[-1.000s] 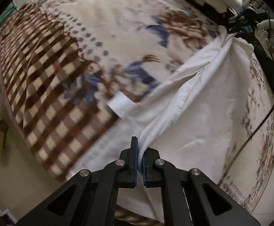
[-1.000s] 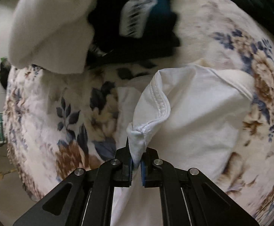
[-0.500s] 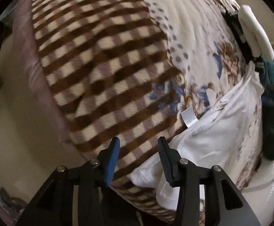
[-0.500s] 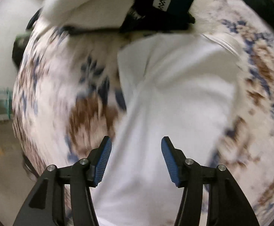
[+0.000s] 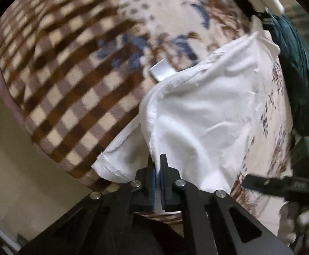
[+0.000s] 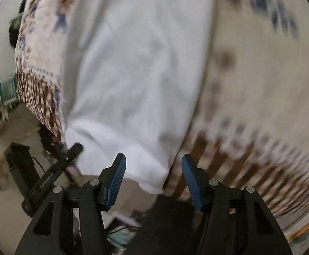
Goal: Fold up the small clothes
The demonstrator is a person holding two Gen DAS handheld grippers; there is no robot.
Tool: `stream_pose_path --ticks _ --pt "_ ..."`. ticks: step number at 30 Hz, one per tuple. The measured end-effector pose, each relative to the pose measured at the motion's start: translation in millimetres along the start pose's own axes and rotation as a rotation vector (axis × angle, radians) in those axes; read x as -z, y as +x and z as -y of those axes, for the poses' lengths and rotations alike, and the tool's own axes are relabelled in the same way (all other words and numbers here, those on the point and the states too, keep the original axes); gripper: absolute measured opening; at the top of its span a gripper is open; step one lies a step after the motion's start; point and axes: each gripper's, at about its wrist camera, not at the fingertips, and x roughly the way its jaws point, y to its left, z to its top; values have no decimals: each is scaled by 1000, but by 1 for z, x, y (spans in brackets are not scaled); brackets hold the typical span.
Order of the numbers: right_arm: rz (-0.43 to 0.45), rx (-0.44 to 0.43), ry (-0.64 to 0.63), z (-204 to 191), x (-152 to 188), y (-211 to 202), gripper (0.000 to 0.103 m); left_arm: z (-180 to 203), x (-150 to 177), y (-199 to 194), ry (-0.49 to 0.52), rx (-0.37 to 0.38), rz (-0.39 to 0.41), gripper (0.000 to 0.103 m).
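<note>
At bed's near edge: left gripper (image 5: pixel 158 165) clamped on white garment (image 5: pixel 201 114), right gripper (image 6: pixel 153 176) spread wide, holding nothing.
Left pads pinch a bunched fold at garment's near side; cloth lies on floral-and-checked blanket (image 5: pixel 73 68), hem corner hanging over the edge. Right view blurred: garment (image 6: pixel 133 74) just ahead of its blue pads (image 6: pixel 117 180), touching or not unclear. White tag (image 5: pixel 160 72) beside garment; farther back, dark teal clothing (image 5: pixel 296 80).

White lettering on left gripper (image 6: pixel 48 178), perhaps unreadable.
</note>
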Motion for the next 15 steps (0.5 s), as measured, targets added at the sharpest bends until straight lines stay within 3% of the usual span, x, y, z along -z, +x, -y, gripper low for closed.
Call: stream_pose_path --ticks 1,2,3,4,8,10,13,15 --pt "2 -25 21 6 8 7 49 4 1 -5 21 -31 21 2" --pt "4 -44 40 11 17 14 29 8 2 -10 31 -49 41 2" --pt "3 -41 39 14 25 21 15 8 2 -16 33 -60 55 2" --pt "11 -12 30 15 31 27 14 5 3 -23 40 -81 67 2" --pt "-7 72 8 27 59 47 14 4 -2 -34 100 -165 90 2" --pt "-27 60 18 35 70 51 14 -3 -5 -34 104 -201 74 3" --pt "35 -20 33 44 87 35 15 -24 -2 -41 23 -156 67 4" --pt "61 -88 48 49 96 24 38 -31 3 -43 -9 -154 74 5"
